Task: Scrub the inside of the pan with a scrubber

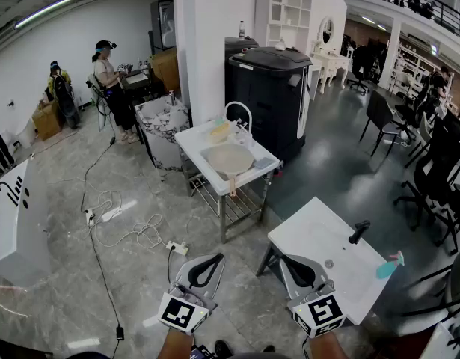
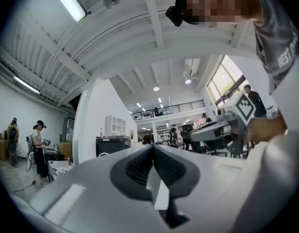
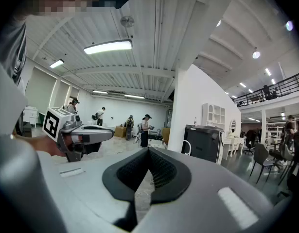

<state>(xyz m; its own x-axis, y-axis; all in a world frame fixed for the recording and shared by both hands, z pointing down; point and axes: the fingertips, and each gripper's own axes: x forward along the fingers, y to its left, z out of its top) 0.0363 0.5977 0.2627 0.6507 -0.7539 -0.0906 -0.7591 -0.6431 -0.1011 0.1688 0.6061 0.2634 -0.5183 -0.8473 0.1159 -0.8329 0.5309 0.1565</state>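
Left gripper [image 1: 213, 259]: jaws closed tip to tip, nothing between them. I hold it about level, low and close to my body.
Pan [image 1: 228, 158]: a pale round pan on the white sink stand [image 1: 191, 142] across the floor, straight ahead and well apart from both grippers.
Pan handle [image 1: 232, 185]: it sticks out over the stand's near edge and points back toward me, so the long axis runs along my line of approach.
Yellow block [image 1: 219, 131]: sits just behind the pan beside the arched tap. It may be the scrubber, but it is too small to tell.
Right gripper [image 1: 286, 259]: jaws closed, empty, tipped slightly down.
Near basin [image 1: 312, 234]: just beside my right gripper. It has a black tap [image 1: 358, 232] and a teal spray bottle [image 1: 388, 266], but no pan.
Nearer hand: the pan lies a little closer to my left gripper's line than to my right's.
Status: scrubbing has not begun. I judge that I must first walk up to the stand.
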